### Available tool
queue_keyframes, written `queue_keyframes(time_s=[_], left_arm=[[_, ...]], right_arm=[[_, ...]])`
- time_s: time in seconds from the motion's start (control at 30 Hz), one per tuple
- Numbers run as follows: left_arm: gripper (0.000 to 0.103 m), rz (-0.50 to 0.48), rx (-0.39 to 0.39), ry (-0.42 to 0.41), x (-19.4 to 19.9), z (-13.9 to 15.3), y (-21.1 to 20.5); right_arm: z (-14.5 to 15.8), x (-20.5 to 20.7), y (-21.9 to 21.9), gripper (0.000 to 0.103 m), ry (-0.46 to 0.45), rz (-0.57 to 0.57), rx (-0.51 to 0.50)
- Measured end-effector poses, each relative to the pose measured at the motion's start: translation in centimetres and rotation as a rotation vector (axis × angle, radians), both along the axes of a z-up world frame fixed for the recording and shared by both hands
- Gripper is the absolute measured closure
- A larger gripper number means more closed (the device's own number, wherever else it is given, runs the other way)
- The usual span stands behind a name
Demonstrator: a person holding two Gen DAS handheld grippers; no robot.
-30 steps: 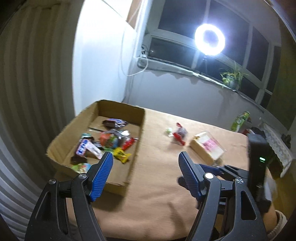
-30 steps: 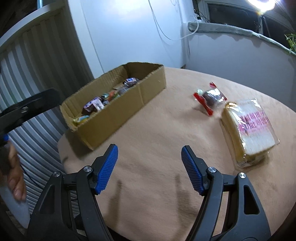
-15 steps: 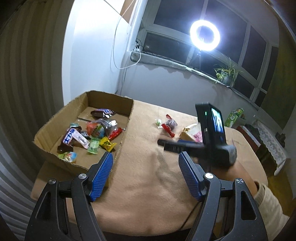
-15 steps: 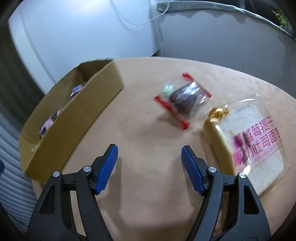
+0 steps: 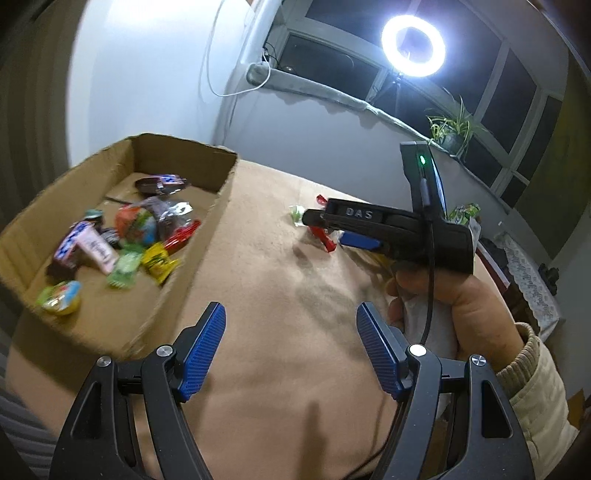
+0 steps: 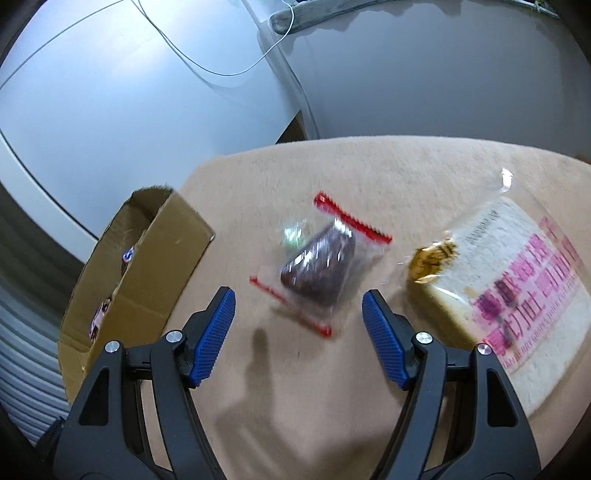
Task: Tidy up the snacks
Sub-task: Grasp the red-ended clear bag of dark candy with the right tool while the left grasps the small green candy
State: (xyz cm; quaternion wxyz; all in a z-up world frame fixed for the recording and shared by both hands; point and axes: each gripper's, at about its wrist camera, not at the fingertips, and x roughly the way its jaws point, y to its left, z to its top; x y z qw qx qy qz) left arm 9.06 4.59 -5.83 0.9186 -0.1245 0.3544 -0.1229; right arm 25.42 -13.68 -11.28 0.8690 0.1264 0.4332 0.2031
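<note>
A cardboard box at the table's left holds several wrapped snacks, among them a yellow packet and a pink bar. A clear packet with red edges and a dark snack lies on the tan cloth, a small green candy beside it. My right gripper is open just short of that packet, nothing between its fingers. A bagged loaf of sliced bread lies to the right. My left gripper hangs open over bare cloth beside the box.
The tan cloth table ends at a grey wall with a ledge. A ring light and a potted plant stand at the windows. A person's hand holds the right gripper's body in the left wrist view.
The right gripper has swung away from the box toward the red-edged packet, which is now close before its fingers. The left gripper moved nearer the box and lower. Both stayed open.
</note>
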Motion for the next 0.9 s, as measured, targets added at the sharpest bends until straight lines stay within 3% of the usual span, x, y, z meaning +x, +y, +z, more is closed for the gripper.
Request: queue_keyframes(time_s=[0.17, 0.27, 0.37, 0.63, 0.73, 0.9], left_arm=[[0.03, -0.004, -0.008, -0.006, 3.4, -0.2, -1.5], [0.03, -0.01, -0.025, -0.003, 5.7, 0.0, -2.2], [0.03, 0.008, -0.008, -0.01, 7.9, -0.1, -2.4], [0.03, 0.021, 0.039, 0.037, 14.4, -1.7, -3.4], [0.034, 0.017, 0.023, 0.073, 16.3, -2.8, -3.1], [0.033, -0.044, -0.009, 0.099, 17.7, -3.6, -3.6]], right_arm=[[-0.1, 1.9, 0.2, 0.031, 0.003, 0.031, -0.011], [-0.2, 2.5, -0.3, 0.057, 0.006, 0.05, -0.011], [-0.4, 3.1, -1.3, 0.065, 0.017, 0.093, 0.022], [-1.0, 3.6, -3.7, 0.068, 0.003, 0.105, 0.09], [-1.3, 3.7, -3.7, 0.068, -0.003, 0.104, 0.13], [-1.3, 3.7, -4.5, 0.068, -0.02, 0.065, 0.127]])
